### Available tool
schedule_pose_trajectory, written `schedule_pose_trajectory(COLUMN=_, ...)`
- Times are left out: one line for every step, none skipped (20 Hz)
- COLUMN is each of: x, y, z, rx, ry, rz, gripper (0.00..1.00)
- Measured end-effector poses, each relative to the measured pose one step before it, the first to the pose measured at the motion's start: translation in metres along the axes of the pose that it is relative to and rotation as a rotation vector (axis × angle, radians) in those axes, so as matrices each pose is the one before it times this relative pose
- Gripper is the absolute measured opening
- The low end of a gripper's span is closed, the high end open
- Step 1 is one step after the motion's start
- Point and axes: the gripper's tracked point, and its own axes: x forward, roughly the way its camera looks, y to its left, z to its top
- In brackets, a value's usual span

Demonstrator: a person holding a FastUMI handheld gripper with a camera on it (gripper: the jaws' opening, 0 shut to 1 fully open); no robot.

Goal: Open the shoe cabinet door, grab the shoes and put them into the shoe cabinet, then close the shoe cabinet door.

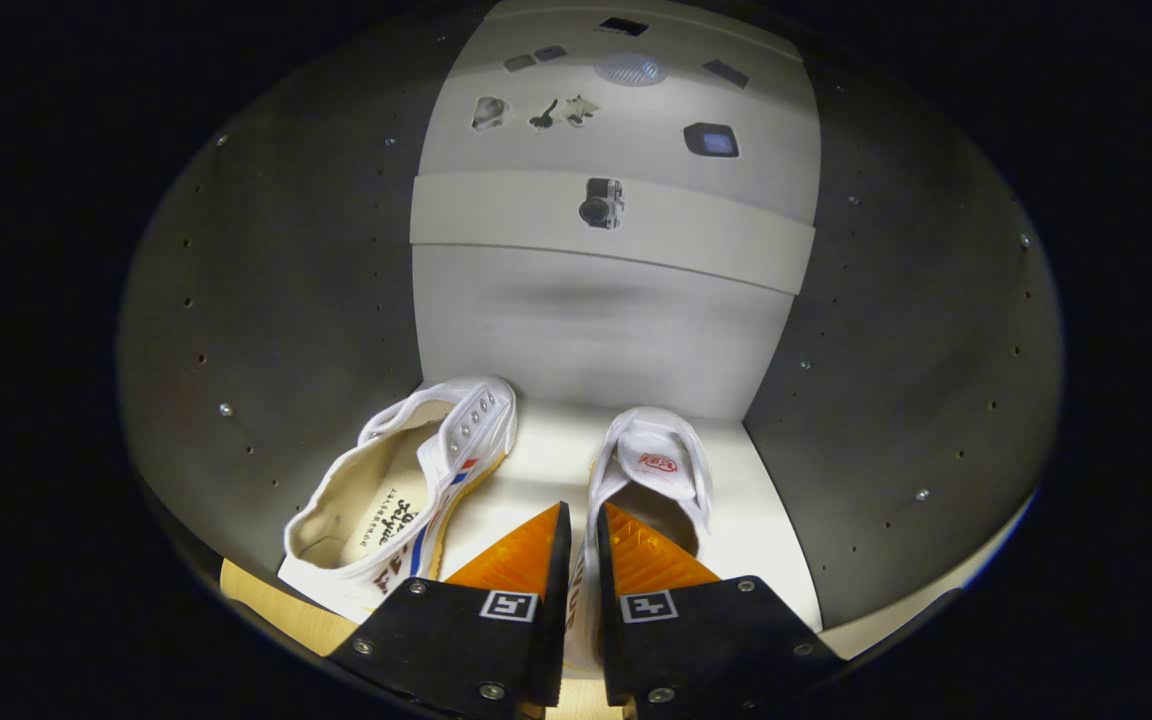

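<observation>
Gripper view looks into the open shoe cabinet point(266, 300), with its grey side walls and a pale back panel. On the left, the left shoe point(406, 490) lies on the cabinet floor, tipped onto its side, its opening turned up and its heel close to the front edge. To the right of it the tool point(582, 545) holds the inner side wall of the right shoe point(658, 465): the two orange fingers point(521, 555) are nearly pressed together with the white canvas between them, so it seems to pinch that edge, though the contact itself is partly covered by the fingers. This shoe stands upright, its toe toward the back panel.

Both shoes appear to be inside, so release and closing the door should remain. If the tool pulls back before the fingers spread, it could drag the right shoe out again. The left shoe's heel may also block the door.

The door is hidden from here, and the small objects on the panel above are hard to identify.
</observation>
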Motion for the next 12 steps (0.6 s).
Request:
schedule_pose_trajectory(x=-0.01028, y=0.00119, z=0.00067, rx=0.00898, ry=-0.00864, rz=-0.00240, gripper=0.16)
schedule_pose_trajectory(x=-0.01180, y=0.00102, z=0.00156, rx=0.01068, ry=-0.01169, rz=-0.00366, gripper=0.16)
schedule_pose_trajectory(x=-0.01224, y=0.00069, z=0.00130, rx=0.00946, ry=-0.01049, rz=-0.00207, gripper=0.16)
schedule_pose_trajectory(x=-0.01108, y=0.00168, z=0.00096, rx=0.00800, ry=-0.00837, rz=-0.00091, gripper=0.16)
schedule_pose_trajectory(x=-0.01291, y=0.00137, z=0.00045, rx=0.00729, ry=-0.00667, rz=-0.00276, gripper=0.16)
schedule_pose_trajectory(x=-0.01267, y=0.00040, z=0.00161, rx=0.00306, ry=-0.01151, rz=-0.00732, gripper=0.16)
schedule_pose_trajectory(x=-0.01354, y=0.00018, z=0.00127, rx=0.00025, ry=-0.01206, rz=-0.00635, gripper=0.16)
schedule_pose_trajectory(x=-0.01358, y=0.00149, z=0.00015, rx=0.00738, ry=-0.00955, rz=-0.00258, gripper=0.16)
schedule_pose_trajectory(x=-0.01408, y=0.00250, z=-0.00017, rx=0.01221, ry=-0.00918, rz=0.00119, gripper=0.16)
schedule_pose_trajectory(x=-0.01351, y=0.00114, z=-0.00069, rx=0.01309, ry=-0.00872, rz=-0.00148, gripper=0.16)
schedule_pose_trajectory(x=-0.01426, y=-0.00111, z=-0.00206, rx=0.00900, ry=-0.00754, rz=-0.00593, gripper=0.16)
schedule_pose_trajectory(x=-0.01433, y=-0.00124, z=-0.00127, rx=0.00953, ry=-0.00927, rz=-0.00754, gripper=0.16)
